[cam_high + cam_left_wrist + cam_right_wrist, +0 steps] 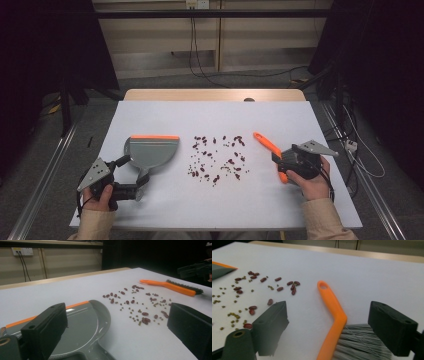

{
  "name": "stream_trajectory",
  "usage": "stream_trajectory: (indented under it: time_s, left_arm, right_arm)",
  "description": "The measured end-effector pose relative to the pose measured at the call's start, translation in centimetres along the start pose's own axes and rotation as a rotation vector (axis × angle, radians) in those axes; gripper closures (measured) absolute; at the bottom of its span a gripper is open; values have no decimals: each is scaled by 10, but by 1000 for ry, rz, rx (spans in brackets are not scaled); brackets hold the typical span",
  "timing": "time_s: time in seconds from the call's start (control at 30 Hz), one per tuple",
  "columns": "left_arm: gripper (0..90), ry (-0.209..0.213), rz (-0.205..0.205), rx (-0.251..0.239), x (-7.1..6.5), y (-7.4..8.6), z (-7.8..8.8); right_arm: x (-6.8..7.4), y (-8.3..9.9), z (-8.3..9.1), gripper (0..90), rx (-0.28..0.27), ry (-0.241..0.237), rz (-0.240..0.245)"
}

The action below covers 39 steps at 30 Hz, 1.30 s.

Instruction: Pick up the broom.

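Both claws gaped: right gripper (pixel 329 322) straddled the brush (pixel 334 315), left gripper (pixel 120 330) apparently over the dustpan (pixel 82 327) handle; gripping came next.

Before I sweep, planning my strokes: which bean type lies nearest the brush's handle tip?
The red beans; that cluster sits just beside the brush handle's holed end, the small green ones farther off.

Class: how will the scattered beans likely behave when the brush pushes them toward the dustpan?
The beans are small, rounded and loose, so they will probably roll and scatter. The white table looks smooth, so sliding seems easy. The brush bristles may flick some sideways.
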<state>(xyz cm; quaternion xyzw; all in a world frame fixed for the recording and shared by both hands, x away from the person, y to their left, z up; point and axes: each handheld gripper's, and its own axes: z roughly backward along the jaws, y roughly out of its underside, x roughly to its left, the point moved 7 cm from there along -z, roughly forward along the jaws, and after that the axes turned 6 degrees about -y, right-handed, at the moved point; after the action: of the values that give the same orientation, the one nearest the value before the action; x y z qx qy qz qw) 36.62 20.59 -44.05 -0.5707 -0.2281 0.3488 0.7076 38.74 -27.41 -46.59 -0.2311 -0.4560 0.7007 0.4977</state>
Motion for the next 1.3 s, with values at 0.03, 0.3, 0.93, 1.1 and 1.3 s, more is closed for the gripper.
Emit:
stream_trajectory:
  time_s: [0.03,0.3,0.93,1.1,1.3]
  left_arm:
    - [28,0,0,2,0,0,0]
    - [29,0,4,-3,1,0,2]
    - [28,5,5,9,1,2,1]
    - [29,6,5,15,0,3,0]
    - [28,6,3,19,0,4,-1]
  right_arm:
    - [-2,0,-3,227,13,-3,4]
    - [-14,-6,-22,357,81,-3,-10]
    - [-32,5,-44,518,242,9,-77]
    - [-31,10,-49,583,295,-13,-102]
    - [-28,12,-52,643,305,-16,-104]
